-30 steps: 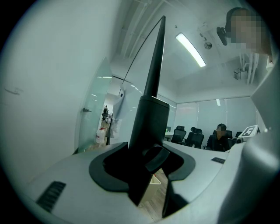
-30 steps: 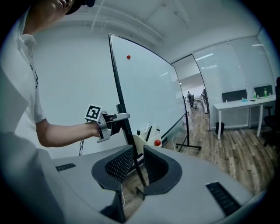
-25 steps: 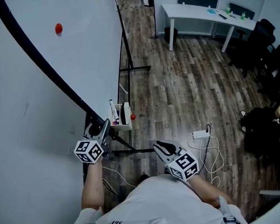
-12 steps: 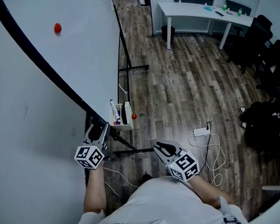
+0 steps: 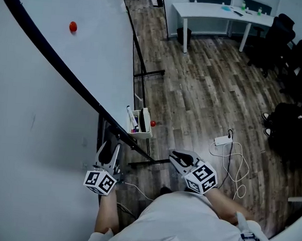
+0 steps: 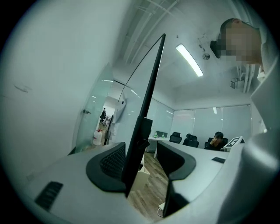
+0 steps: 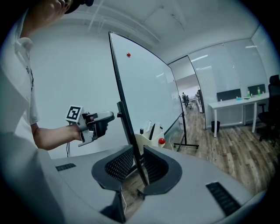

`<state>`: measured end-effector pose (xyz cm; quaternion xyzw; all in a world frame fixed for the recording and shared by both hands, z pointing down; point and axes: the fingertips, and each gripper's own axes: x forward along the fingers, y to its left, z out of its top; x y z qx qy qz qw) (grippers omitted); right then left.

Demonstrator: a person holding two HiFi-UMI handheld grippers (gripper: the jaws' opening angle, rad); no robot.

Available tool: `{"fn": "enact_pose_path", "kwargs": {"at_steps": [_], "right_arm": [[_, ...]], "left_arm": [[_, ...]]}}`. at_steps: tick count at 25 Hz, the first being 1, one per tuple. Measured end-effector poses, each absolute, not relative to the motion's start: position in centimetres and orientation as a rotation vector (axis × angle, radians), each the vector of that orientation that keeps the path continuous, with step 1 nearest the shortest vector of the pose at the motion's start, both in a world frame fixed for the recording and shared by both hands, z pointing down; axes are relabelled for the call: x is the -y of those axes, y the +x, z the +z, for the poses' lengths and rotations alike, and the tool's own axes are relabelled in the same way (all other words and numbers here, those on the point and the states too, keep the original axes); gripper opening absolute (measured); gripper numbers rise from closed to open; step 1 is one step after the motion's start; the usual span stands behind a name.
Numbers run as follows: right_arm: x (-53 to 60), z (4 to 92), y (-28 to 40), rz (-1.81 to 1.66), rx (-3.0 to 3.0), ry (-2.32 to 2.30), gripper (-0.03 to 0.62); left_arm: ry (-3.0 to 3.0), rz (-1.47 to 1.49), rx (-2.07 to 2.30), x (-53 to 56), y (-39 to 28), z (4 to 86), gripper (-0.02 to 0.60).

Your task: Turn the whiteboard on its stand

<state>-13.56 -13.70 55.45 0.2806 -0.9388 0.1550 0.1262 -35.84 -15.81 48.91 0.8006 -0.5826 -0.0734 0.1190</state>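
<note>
The whiteboard (image 5: 99, 47) stands at the left with a red magnet (image 5: 72, 27) on its face, and its black frame edge (image 5: 66, 78) runs down towards me. A pen tray (image 5: 142, 126) hangs at its lower edge. My left gripper (image 5: 108, 151) is open at the lower end of that edge. In the left gripper view the frame (image 6: 144, 122) passes between the jaws, against the left one, with a gap to the right one. My right gripper (image 5: 175, 156) hangs apart to the right, narrowly open and holding nothing. The frame (image 7: 124, 109) lines up beyond its gap.
The stand's foot bars (image 5: 149, 72) lie on the wood floor. A power strip with cable (image 5: 223, 141) lies to my right. A white table (image 5: 220, 14) and black chairs (image 5: 300, 55) stand at the back. A person (image 6: 215, 138) sits far off. A pale wall (image 5: 25, 150) is left.
My left gripper has slid lower and nearer to me along the board's edge. The right gripper has barely moved. The view has shifted slightly.
</note>
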Motion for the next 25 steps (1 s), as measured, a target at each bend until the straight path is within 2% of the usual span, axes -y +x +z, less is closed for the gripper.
{"fn": "enact_pose_path", "kwargs": {"at_steps": [13, 20, 25], "right_arm": [[12.9, 55.5, -12.4, 0.474, 2.701, 0.943, 0.074], [13.0, 54.6, -11.8, 0.466, 2.73, 0.928, 0.074], [13.5, 53.1, -8.9, 0.459, 2.749, 0.897, 0.074]], "left_arm": [[2.34, -0.309, 1.525, 11.4, -32.5, 49.3, 0.215], [2.337, -0.355, 1.46, 9.3, -29.1, 47.9, 0.184], [2.334, -0.363, 1.413, 8.7, -24.2, 47.4, 0.147]]}}
